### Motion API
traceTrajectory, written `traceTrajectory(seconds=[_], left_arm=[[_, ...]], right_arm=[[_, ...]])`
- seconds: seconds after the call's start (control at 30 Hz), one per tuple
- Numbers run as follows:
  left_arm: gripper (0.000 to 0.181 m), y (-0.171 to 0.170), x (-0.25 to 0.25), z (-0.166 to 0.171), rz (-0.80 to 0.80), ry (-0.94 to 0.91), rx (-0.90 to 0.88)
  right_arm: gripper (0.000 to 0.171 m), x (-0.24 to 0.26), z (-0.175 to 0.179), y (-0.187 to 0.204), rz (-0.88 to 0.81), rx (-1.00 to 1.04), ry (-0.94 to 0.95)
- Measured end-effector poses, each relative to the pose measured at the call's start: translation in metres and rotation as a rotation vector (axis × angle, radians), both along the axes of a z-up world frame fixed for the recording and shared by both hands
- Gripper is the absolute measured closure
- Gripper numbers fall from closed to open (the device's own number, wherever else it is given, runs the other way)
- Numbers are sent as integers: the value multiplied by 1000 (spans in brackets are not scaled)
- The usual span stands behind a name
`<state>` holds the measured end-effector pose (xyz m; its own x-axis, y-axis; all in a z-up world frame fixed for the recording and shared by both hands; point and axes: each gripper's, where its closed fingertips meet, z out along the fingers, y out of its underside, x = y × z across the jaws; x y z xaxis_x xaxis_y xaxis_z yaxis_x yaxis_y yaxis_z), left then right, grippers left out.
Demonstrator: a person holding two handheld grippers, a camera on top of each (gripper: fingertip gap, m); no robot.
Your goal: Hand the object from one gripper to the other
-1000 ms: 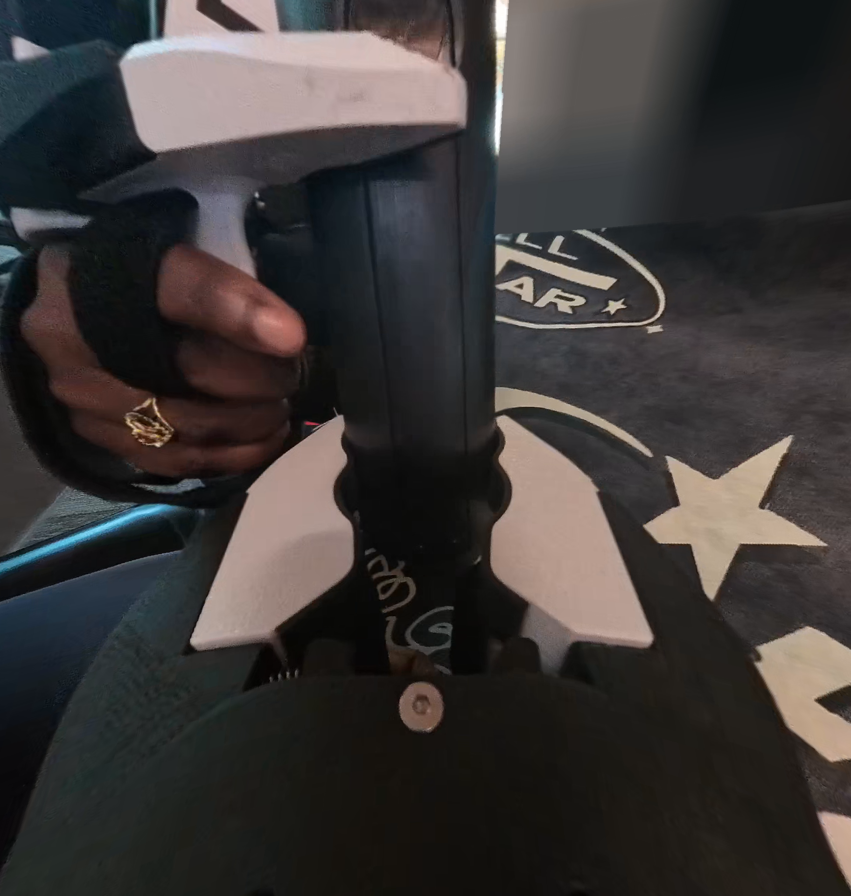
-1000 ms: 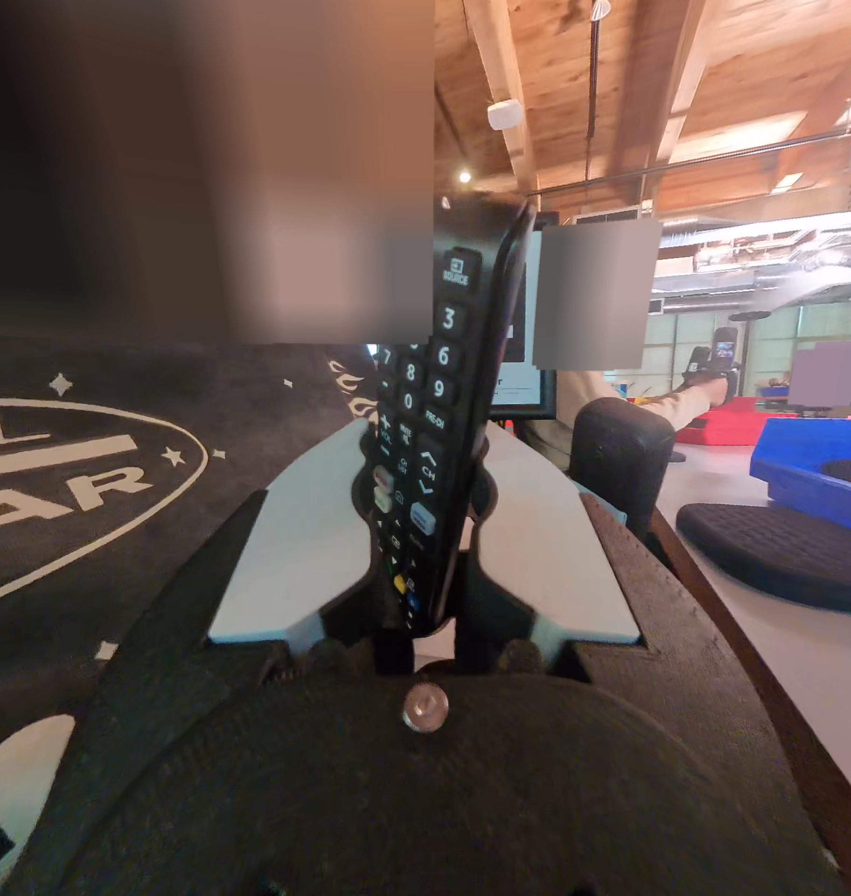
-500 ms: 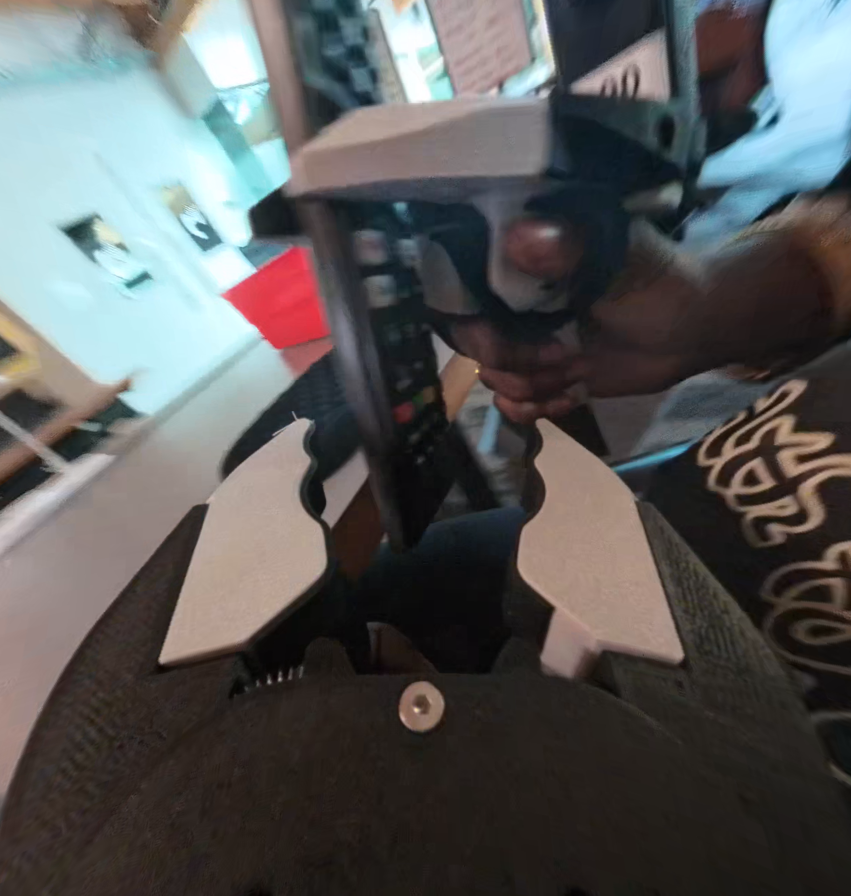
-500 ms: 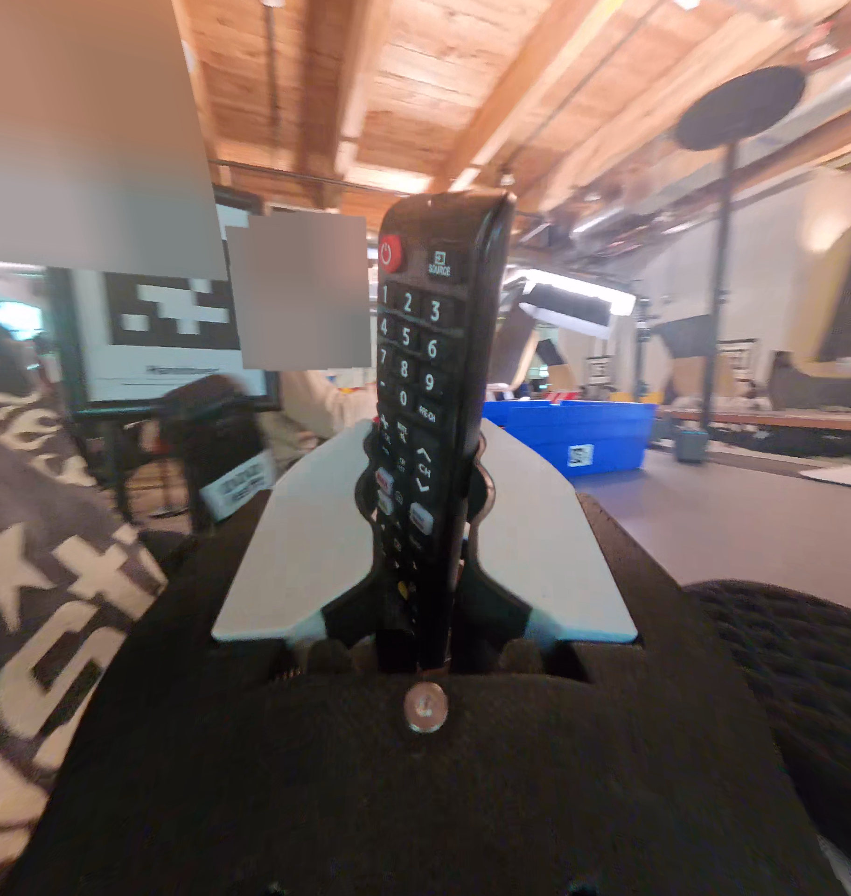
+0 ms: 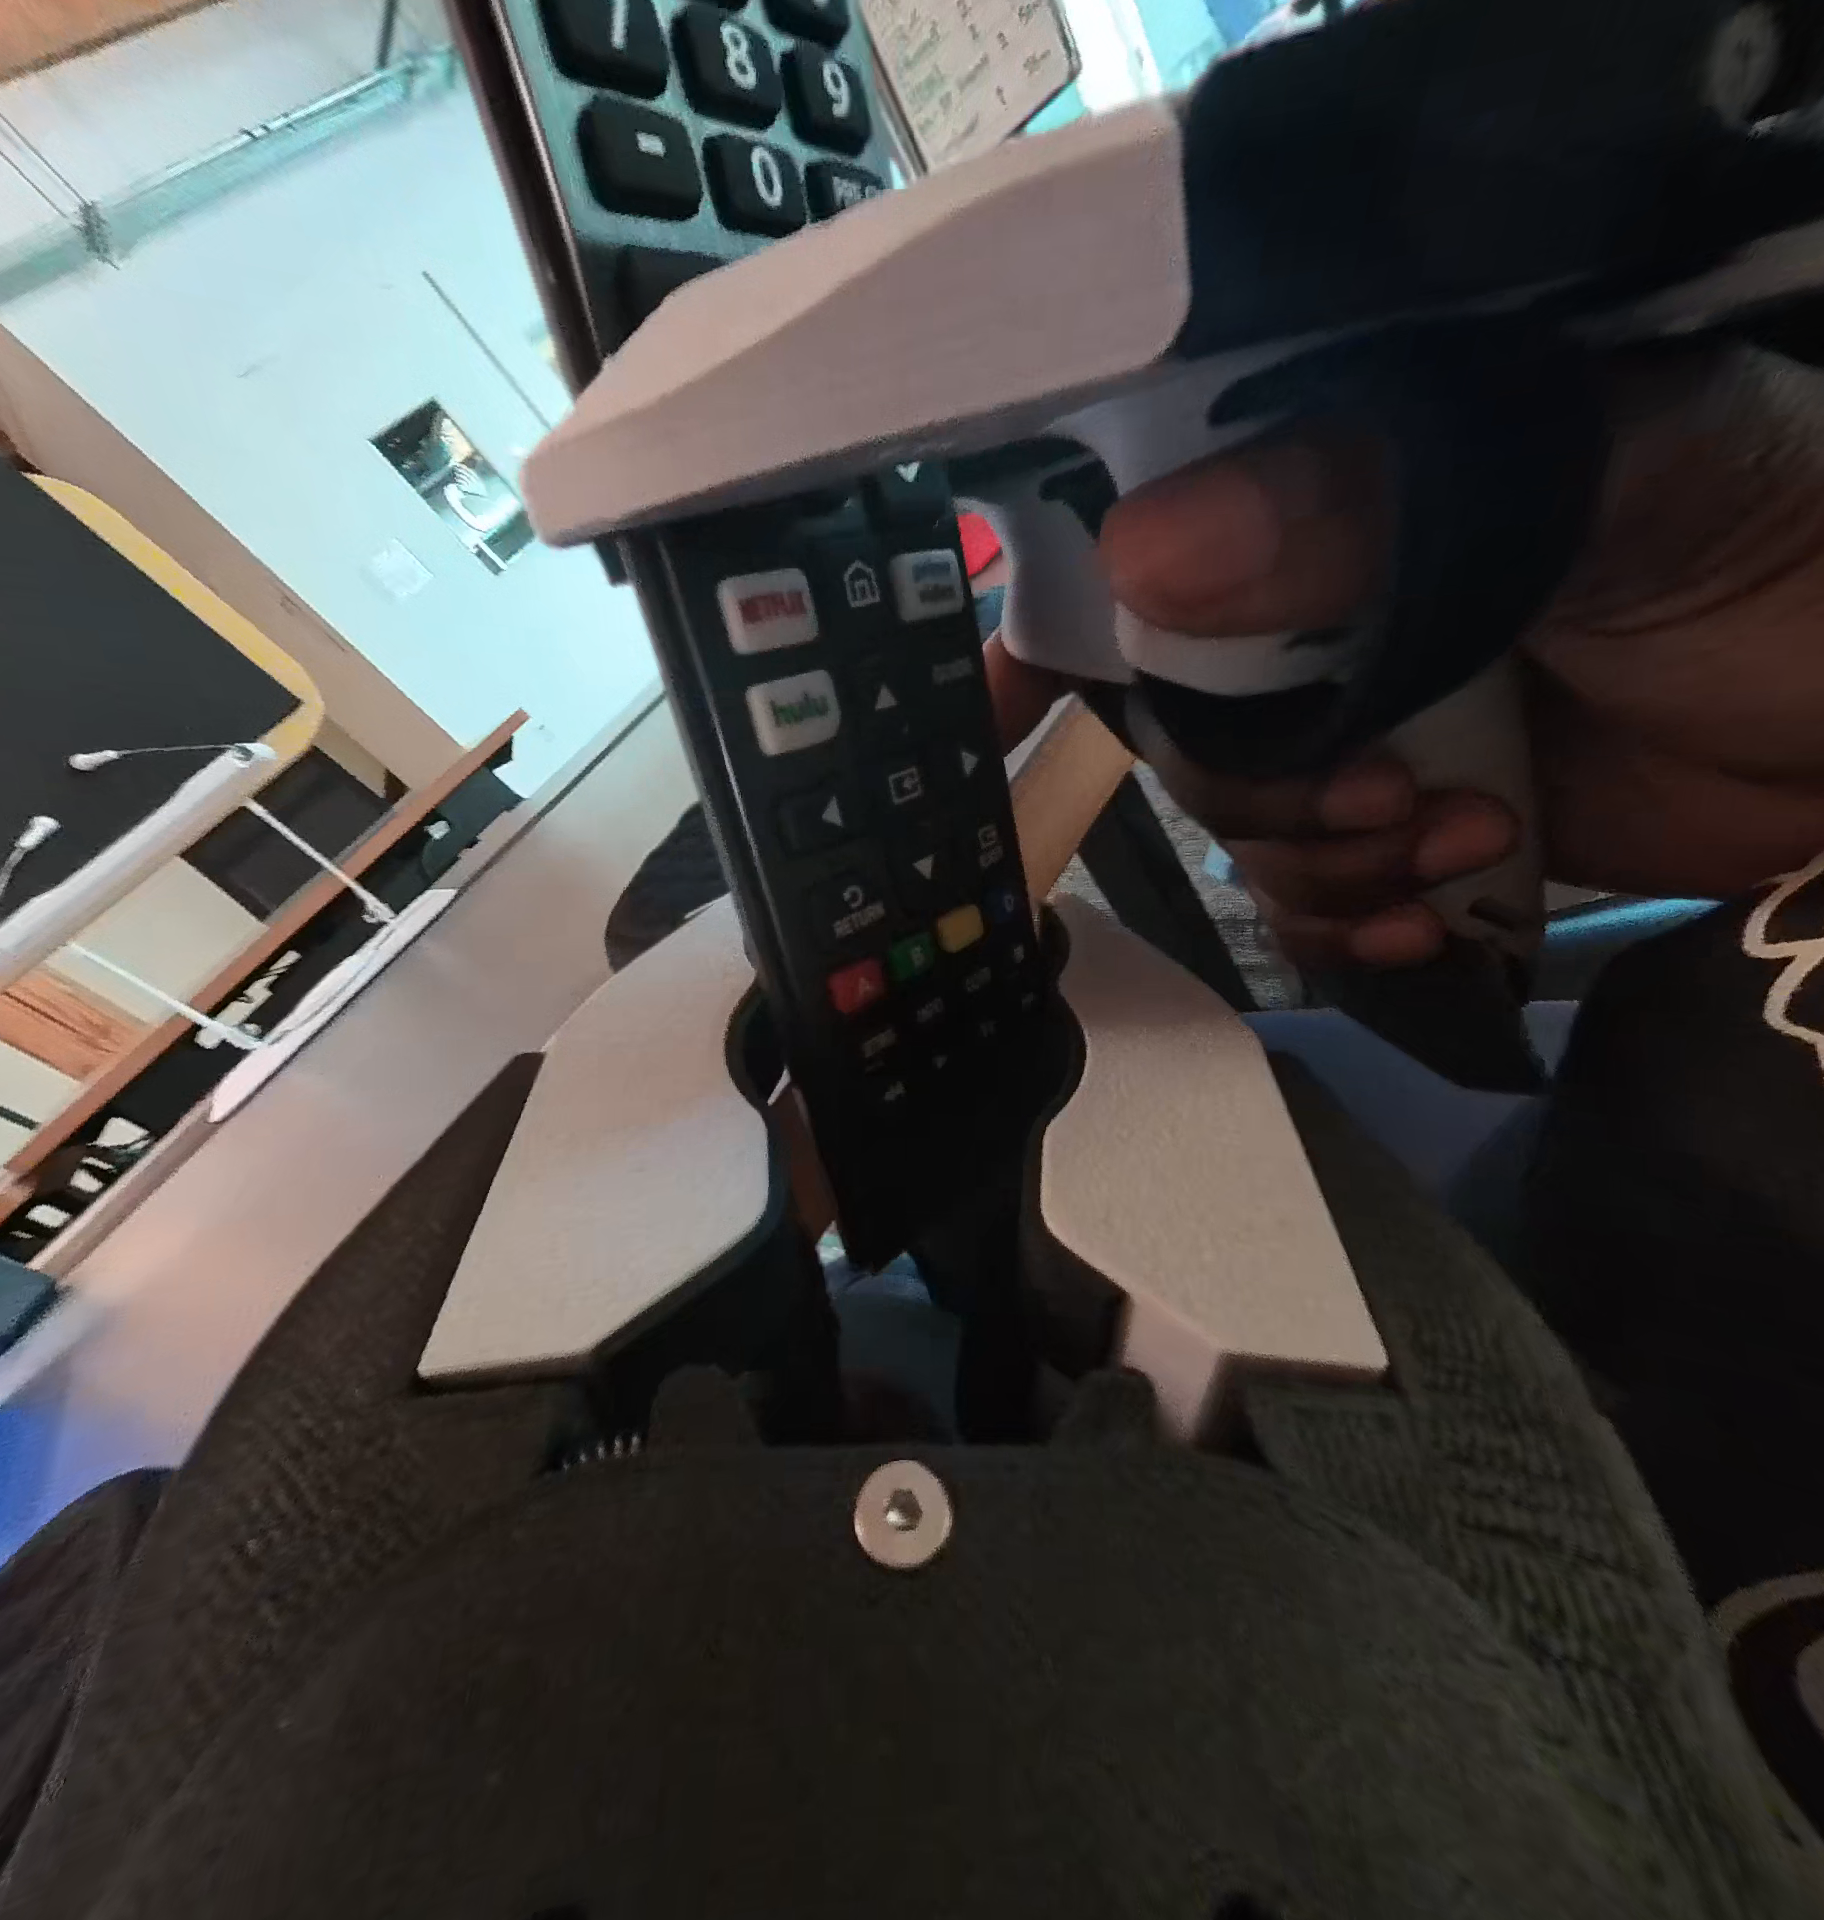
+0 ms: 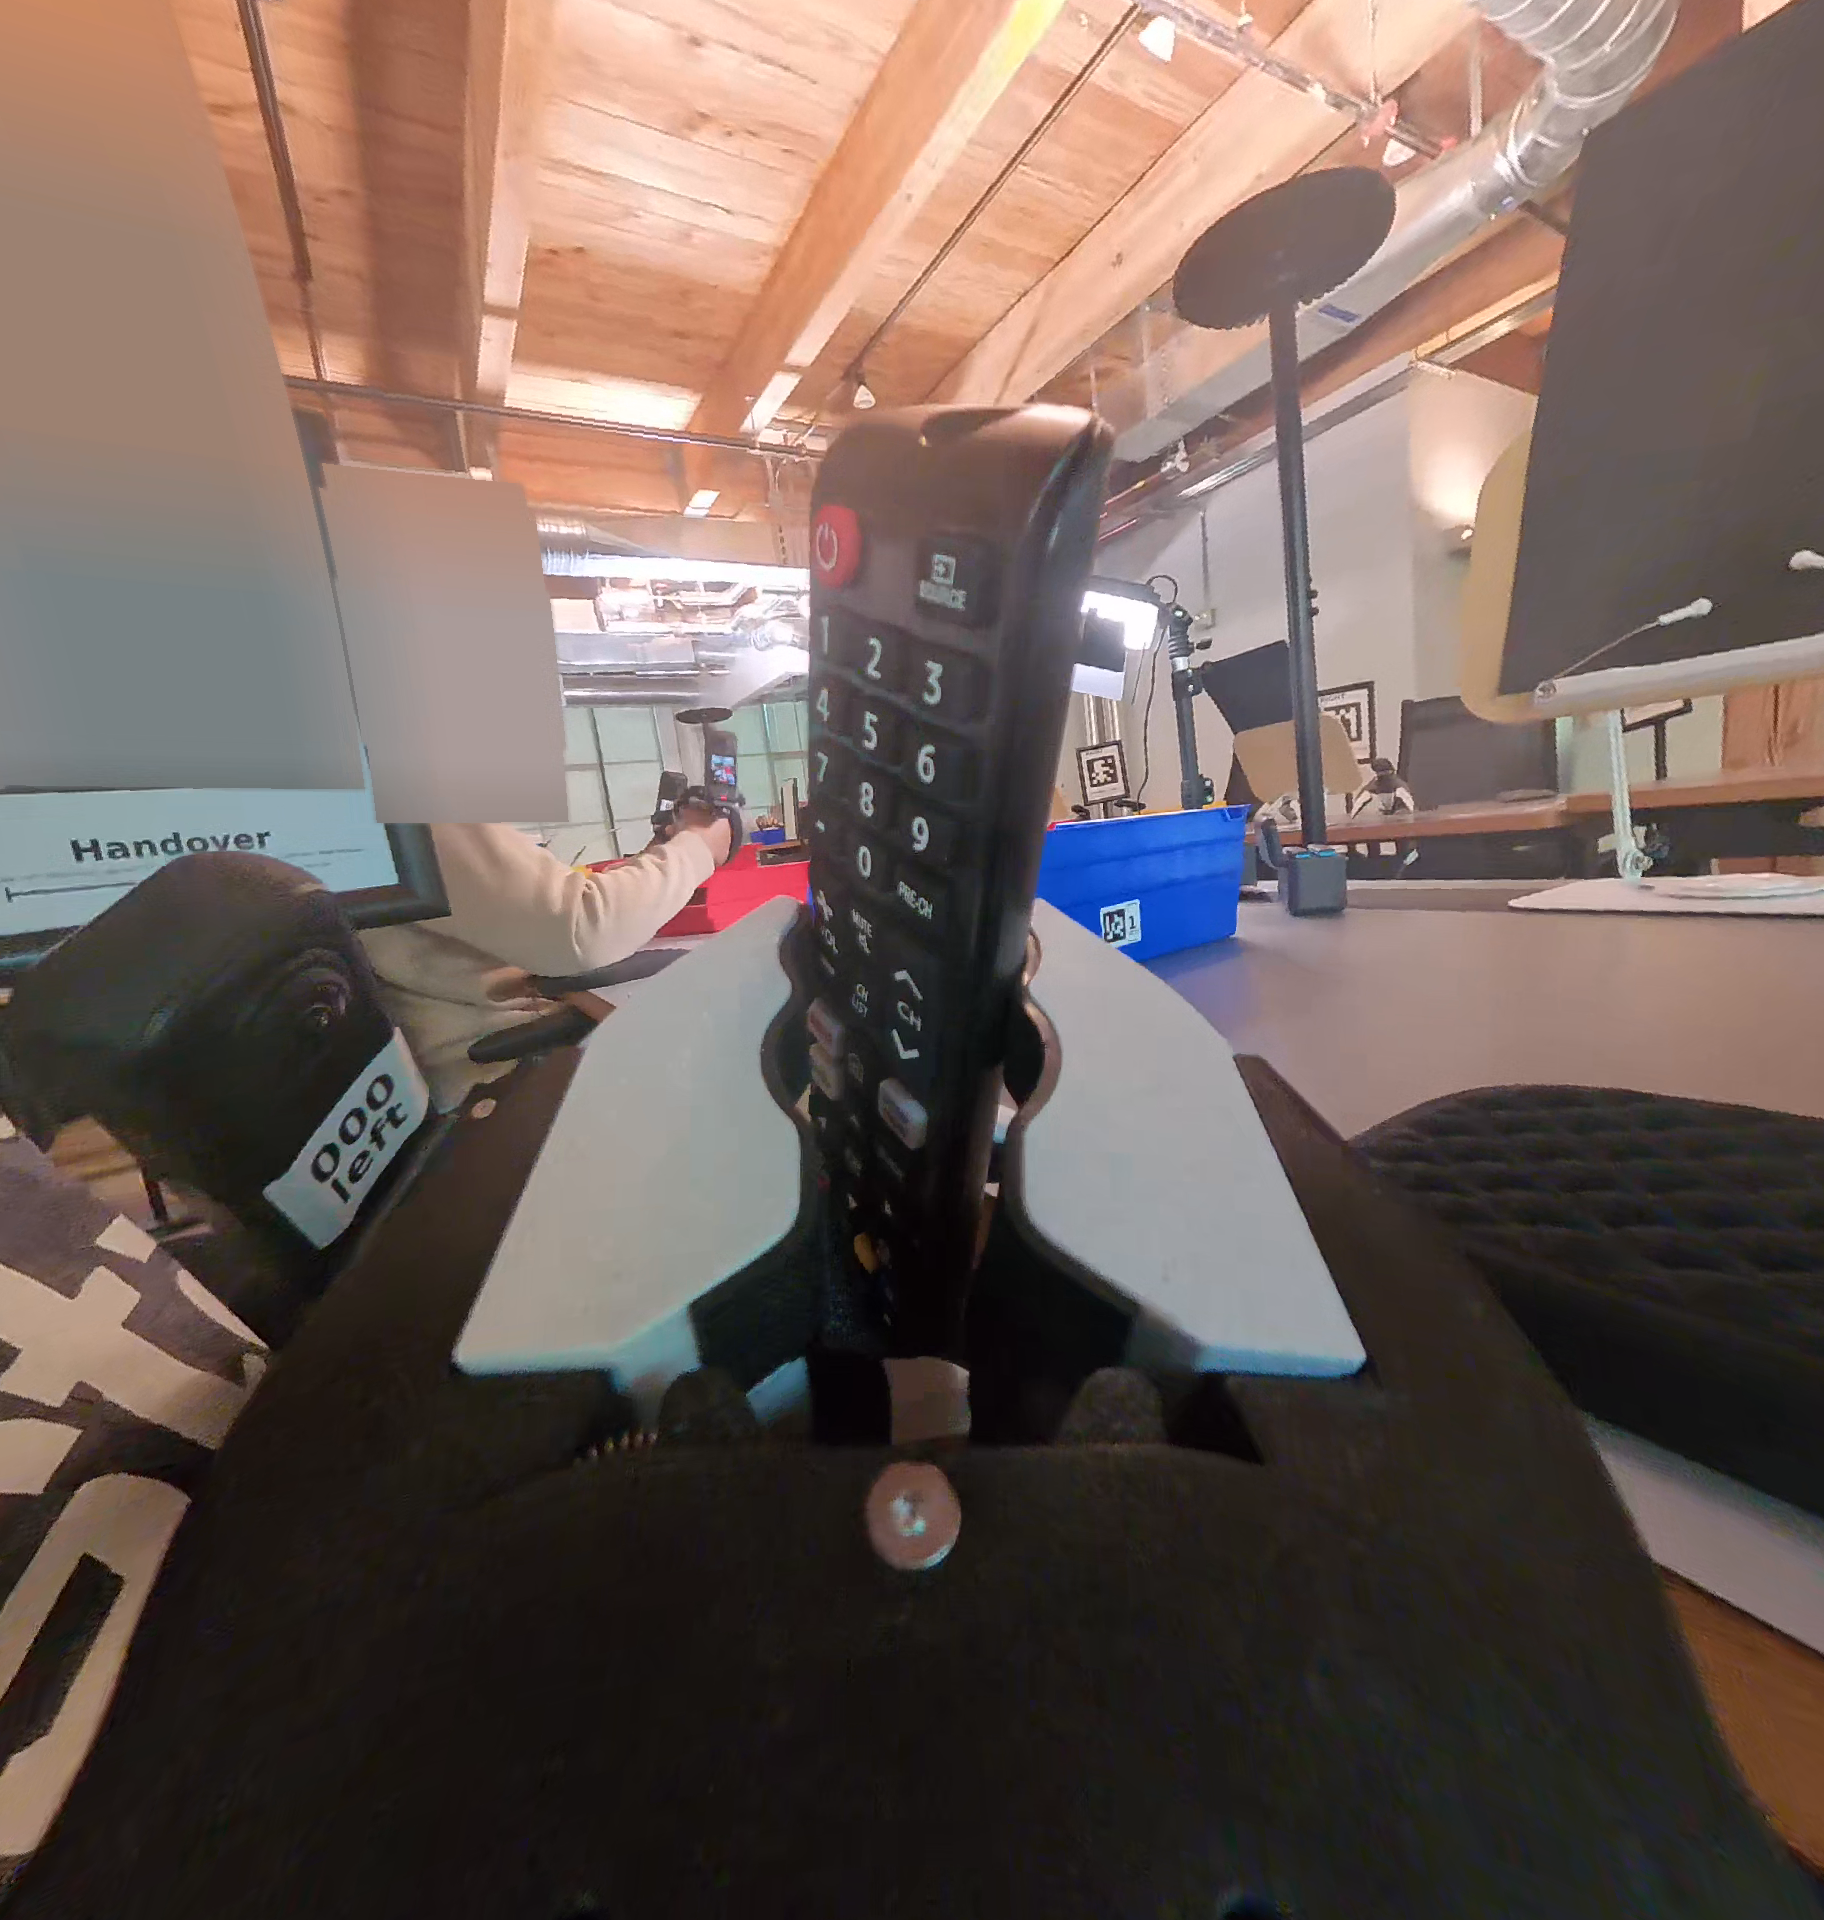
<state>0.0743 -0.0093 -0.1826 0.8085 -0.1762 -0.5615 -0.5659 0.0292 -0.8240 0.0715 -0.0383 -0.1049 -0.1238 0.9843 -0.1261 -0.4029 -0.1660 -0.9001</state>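
Left gripper (image 5: 903, 1060), black body with pale grey flat finger plates, has its jaws drawn in around the lower end of the long black plastic remote control (image 5: 866, 831); the notched inner edges sit at the remote's side edges beside the coloured button row, though firm contact is hard to confirm. Bottom tip of the remote hangs between the finger roots, above the silver screw. Further up in the left wrist view, the right gripper (image 5: 866, 405) crosses the remote at mid-length, one grey finger plate lying over the keypad face, with a gloved hand (image 5: 1407, 665) on its handle.

Right wrist view: the right gripper's jaws are closed on the remote (image 6: 929, 831), pinching it by the two narrow side edges at about mid-body, keypad facing the camera, red power button end up and free. Remote stands nearly upright, tilted slightly. The left gripper's black housing with its white label (image 6: 264, 1060) shows low on the left.

Handling, as a judgement: the remote looks light and rigid, a smooth hard shell, so it could slip or pivot in a two-point pinch. Side edges are the better hold; rubber buttons give under pressure. The lower end, below the other grip, looks like the sensible take point. Handover looks mid-way, both grippers on the remote.
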Motion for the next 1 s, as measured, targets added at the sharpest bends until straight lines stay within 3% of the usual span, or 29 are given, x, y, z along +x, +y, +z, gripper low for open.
traceTrajectory(seconds=[0.17,0.3,0.47,0.57,0.67,0.7,0.77,0.9,1.0], left_arm=[[136,-1,6,-1,-86,-102,-46],[137,-10,21,5,-259,-256,-85],[138,-27,45,7,-510,-369,-180],[138,-51,67,5,-740,-395,-273],[138,-71,78,2,-901,-449,-389],[137,-78,81,0,-957,-483,-446],[138,-87,85,0,-1029,-525,-492],[138,-85,82,4,-1027,-554,-482],[131,-71,73,13,-948,-605,-404]], right_arm=[[140,2,2,-5,42,76,3],[142,7,7,-27,240,192,13],[130,17,3,-35,475,173,-5],[106,24,1,-45,585,195,-15],[100,30,-4,-60,702,208,-55],[101,33,-6,-65,739,216,-61],[119,41,-7,-77,827,232,-57],[120,38,-5,-75,801,220,-53],[120,30,1,-64,693,200,-14]])
